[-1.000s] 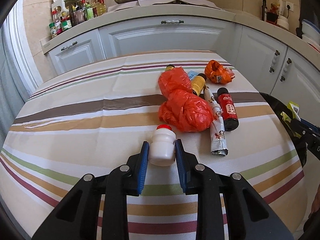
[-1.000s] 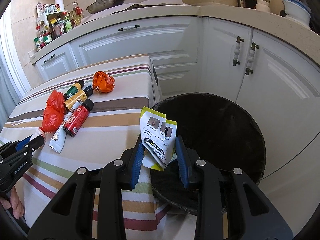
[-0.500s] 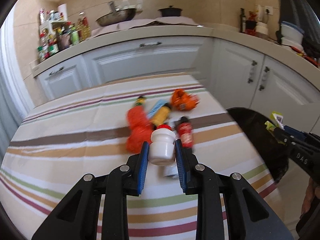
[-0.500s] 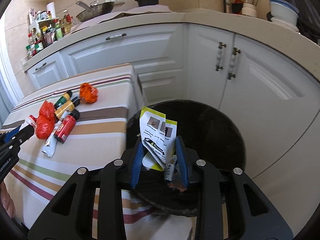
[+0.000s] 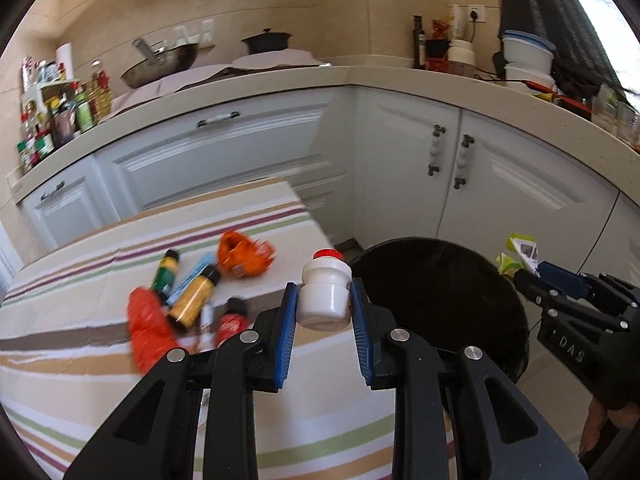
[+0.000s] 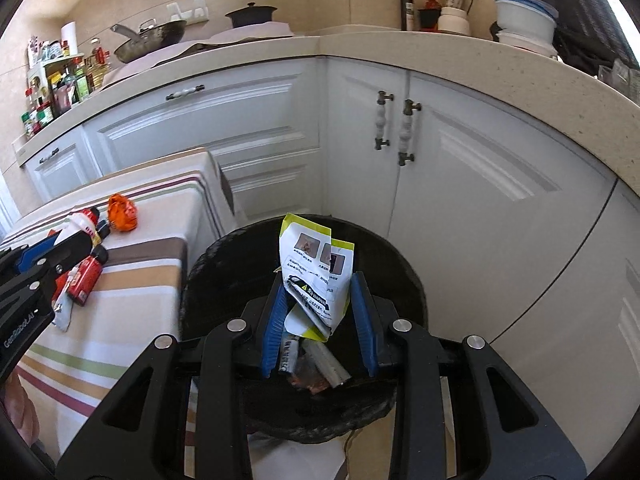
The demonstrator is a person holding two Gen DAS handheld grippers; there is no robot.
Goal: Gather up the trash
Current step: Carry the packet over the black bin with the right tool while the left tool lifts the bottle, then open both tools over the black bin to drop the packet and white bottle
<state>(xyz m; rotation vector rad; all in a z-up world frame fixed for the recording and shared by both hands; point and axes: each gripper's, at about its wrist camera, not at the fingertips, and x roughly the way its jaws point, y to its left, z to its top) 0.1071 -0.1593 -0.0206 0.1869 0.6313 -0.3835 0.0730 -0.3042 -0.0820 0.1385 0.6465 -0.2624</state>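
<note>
My left gripper (image 5: 324, 312) is shut on a small white bottle with a red cap (image 5: 325, 292), held in the air above the table's right edge, beside the black trash bin (image 5: 440, 300). My right gripper (image 6: 318, 312) is over the bin (image 6: 224, 280) with a white and yellow-green wrapper (image 6: 316, 276) between its pads; the jaws look slightly spread. Trash lies inside the bin (image 6: 316, 364). On the striped table (image 5: 80, 360) remain a red bag (image 5: 146, 328), an orange wrapper (image 5: 242, 258), bottles (image 5: 192, 300) and a red can (image 5: 230, 322).
White kitchen cabinets (image 6: 440, 168) curve behind the bin. The counter holds a wok (image 5: 160, 66), a black pot (image 5: 266, 40), spice bottles (image 5: 52, 120) and white bowls (image 5: 524, 52). The left gripper shows in the right wrist view (image 6: 36, 268).
My left gripper lifted the white bottle off the table and swung right toward the bin. My right gripper moved further over the bin with the wrapper, and its jaws look wider.
</note>
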